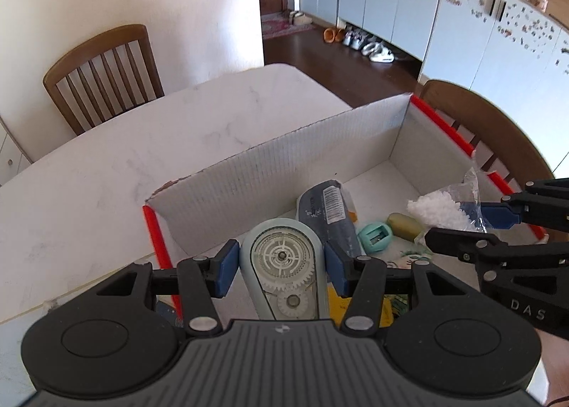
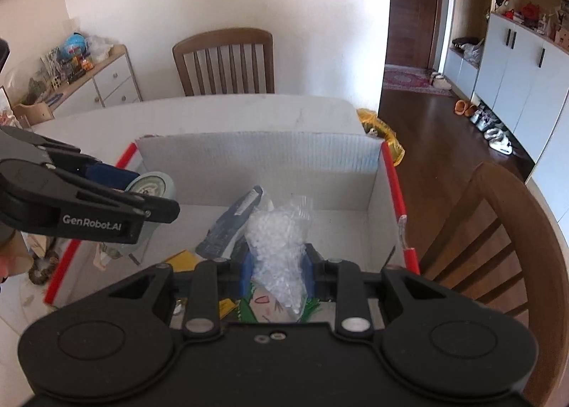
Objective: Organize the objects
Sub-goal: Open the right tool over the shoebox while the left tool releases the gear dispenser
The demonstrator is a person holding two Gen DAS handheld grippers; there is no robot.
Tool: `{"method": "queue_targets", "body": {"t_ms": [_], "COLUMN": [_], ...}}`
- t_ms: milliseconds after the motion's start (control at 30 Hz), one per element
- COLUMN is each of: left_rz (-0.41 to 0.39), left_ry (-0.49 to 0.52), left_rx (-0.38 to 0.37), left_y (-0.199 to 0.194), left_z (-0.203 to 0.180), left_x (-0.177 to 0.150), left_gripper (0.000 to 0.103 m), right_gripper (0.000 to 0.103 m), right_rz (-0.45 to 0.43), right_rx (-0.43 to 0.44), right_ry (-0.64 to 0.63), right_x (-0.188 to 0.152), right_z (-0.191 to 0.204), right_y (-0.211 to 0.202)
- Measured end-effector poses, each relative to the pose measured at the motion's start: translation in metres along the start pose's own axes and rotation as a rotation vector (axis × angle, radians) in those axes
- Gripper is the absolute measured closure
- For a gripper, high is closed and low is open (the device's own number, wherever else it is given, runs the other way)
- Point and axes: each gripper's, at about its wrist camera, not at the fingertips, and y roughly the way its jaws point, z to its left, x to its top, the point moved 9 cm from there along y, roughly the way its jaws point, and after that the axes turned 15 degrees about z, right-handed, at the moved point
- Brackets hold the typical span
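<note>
My left gripper (image 1: 281, 266) clamps the correction-tape dispenser (image 1: 282, 264) between its pads; my right gripper (image 2: 277, 270) pinches the bag of white beads (image 2: 277, 240) — both above the cardboard box (image 2: 256, 154).

The bench (image 1: 106, 172) looks like smooth white marble-patterned stone, faintly veined and matt. On it the cardboard box (image 1: 284, 172) shows ribbed, corrugated white walls with glossy red tape on its edges. The correction tape dispenser (image 1: 282, 264) is smooth pale blue plastic with a clear window over white plastic gears. The bag of pellets (image 2: 281, 240) is thin, crinkly clear plastic. Each claw is matt black plastic with blue pads (image 1: 227, 268) and shiny metal pins. The chairs (image 1: 103, 76) are varnished brown wood.
</note>
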Motion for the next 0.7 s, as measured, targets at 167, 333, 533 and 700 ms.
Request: {"method": "queue_targets", "body": {"t_ms": [167, 333, 533, 700], "left_rz": [0.034, 0.066, 0.103, 0.128], "left_ry": [0.014, 0.024, 0.019, 0.016], "left_rx": [0.025, 0.040, 0.033, 0.033], "left_y": [0.021, 0.039, 0.053, 0.064], "left_z": [-0.003, -0.006, -0.007, -0.008], "left_x": [0.007, 0.011, 0.012, 0.012], "left_gripper": [0.052, 0.052, 0.051, 0.052], "right_gripper": [0.076, 0.076, 0.076, 0.076], "right_rz": [0.046, 0.094, 0.138, 0.176], "right_rx": [0.011, 0.004, 0.021, 0.012], "right_ry": [-0.008, -0.019, -0.037, -0.057], "right_x": [0.004, 0.005, 0.003, -0.001], "right_z": [-0.004, -0.011, -0.013, -0.012], "right_y": [0.020, 0.039, 0.050, 0.058]}}
